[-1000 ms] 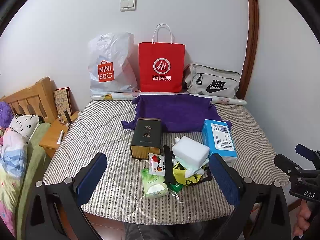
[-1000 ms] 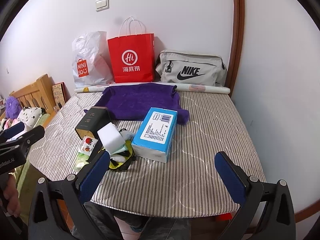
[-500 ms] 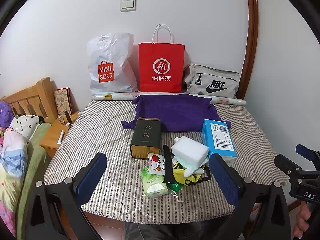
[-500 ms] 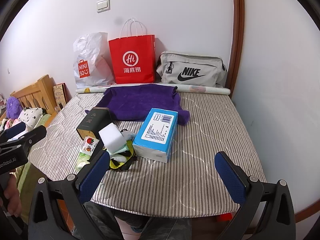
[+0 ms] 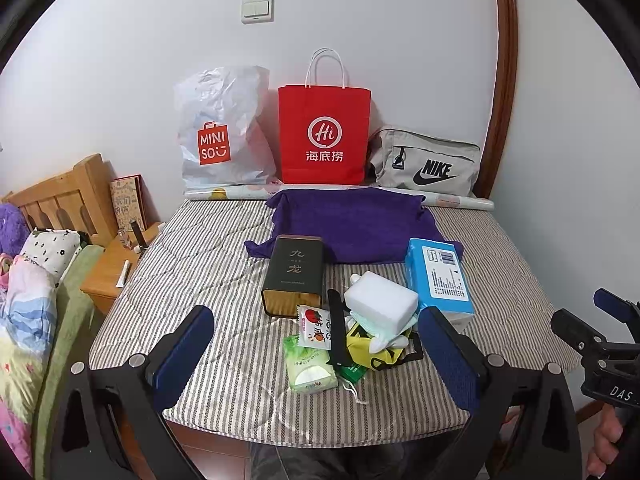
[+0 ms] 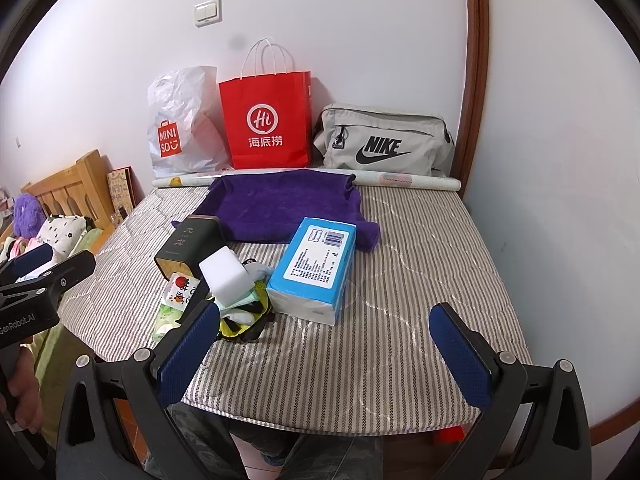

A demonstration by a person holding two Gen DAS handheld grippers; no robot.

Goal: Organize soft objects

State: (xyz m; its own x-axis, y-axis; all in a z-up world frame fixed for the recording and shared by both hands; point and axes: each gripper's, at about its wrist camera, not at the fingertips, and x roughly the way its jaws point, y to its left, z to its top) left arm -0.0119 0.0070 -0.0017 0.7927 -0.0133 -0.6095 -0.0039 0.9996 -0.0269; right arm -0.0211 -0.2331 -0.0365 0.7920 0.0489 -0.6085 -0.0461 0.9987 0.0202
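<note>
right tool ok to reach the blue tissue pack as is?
Probably yes. The right tool is open and empty, and the blue tissue pack lies ahead on the mattress with bare fabric in front of it.

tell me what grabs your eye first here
The red bag stands at the back wall between the white Miniso bag and the grey Nike bag. A purple towel spreads before them, and a blue tissue pack lies beside a small heap near the front edge.
</note>
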